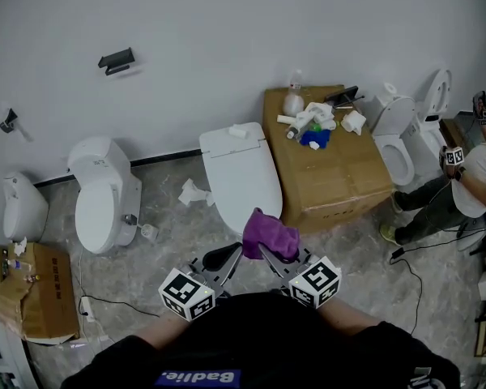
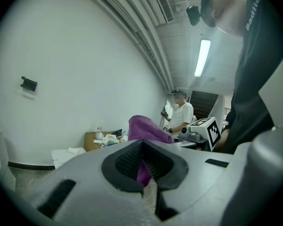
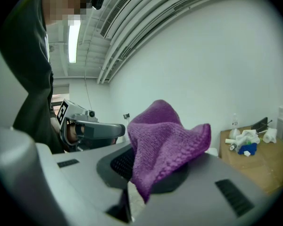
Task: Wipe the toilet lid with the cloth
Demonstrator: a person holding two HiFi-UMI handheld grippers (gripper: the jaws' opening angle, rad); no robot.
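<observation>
A white toilet with its lid down stands against the wall straight ahead. A purple cloth hangs bunched in the air just in front of it, over the near end of the lid. My right gripper is shut on the cloth, which drapes over its jaws. My left gripper meets the cloth from the left. Its jaws are shut, with a strip of the cloth pinched between the pads. The right gripper's marker cube shows just beyond the cloth.
A cardboard box with bottles and rags on top stands right of the toilet. Another toilet and a urinal are at the left, and a third toilet at the far right. A person sits there. Crumpled tissue lies on the floor.
</observation>
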